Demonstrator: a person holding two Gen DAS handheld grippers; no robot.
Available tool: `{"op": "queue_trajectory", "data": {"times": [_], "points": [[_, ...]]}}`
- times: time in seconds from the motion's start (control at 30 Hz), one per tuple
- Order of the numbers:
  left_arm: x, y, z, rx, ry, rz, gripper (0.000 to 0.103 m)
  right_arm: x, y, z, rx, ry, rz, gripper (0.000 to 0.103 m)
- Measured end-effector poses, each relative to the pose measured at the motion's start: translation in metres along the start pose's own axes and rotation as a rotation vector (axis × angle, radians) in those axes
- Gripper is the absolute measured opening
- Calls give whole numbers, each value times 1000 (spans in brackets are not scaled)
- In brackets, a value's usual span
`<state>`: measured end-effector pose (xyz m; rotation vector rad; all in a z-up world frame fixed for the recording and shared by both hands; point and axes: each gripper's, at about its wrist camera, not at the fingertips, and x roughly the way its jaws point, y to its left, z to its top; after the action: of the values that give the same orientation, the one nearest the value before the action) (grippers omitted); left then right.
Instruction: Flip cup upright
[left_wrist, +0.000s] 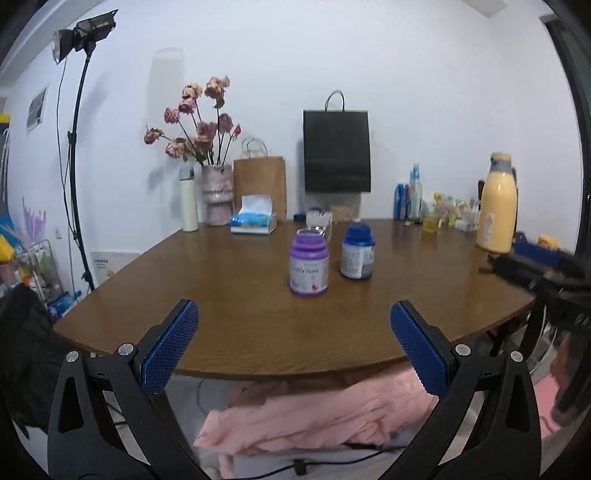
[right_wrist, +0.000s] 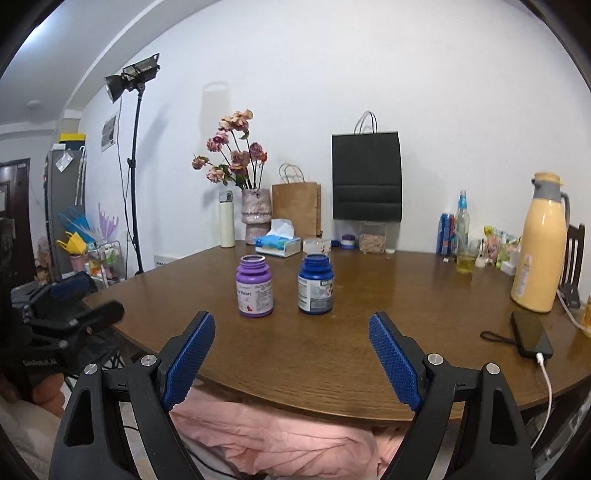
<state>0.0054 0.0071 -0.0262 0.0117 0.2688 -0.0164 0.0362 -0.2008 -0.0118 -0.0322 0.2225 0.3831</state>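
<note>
Left tool (left_wrist: 294, 319) and right tool (right_wrist: 291, 332) spread wide, empty; ahead on tabletop (right_wrist: 369, 332), upright purple bottle (right_wrist: 254, 286) beside blue bottle (right_wrist: 316, 284).

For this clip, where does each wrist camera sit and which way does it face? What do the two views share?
Left wrist: sits behind the open left tool, at the table's near edge, facing the purple jar and blue jar; the right tool shows blurred at right.
Right wrist: sits behind the open right tool, facing the same jars; phone at right.
Shared: jars, wooden table, flower vase, black bag.
</note>
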Motion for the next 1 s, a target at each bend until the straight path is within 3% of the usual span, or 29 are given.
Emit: {"op": "queue_trajectory", "data": {"times": [1.0], "points": [[-13,2,4,0,-78,18,103,-11,5,2,9,-37,-29,89]]}}
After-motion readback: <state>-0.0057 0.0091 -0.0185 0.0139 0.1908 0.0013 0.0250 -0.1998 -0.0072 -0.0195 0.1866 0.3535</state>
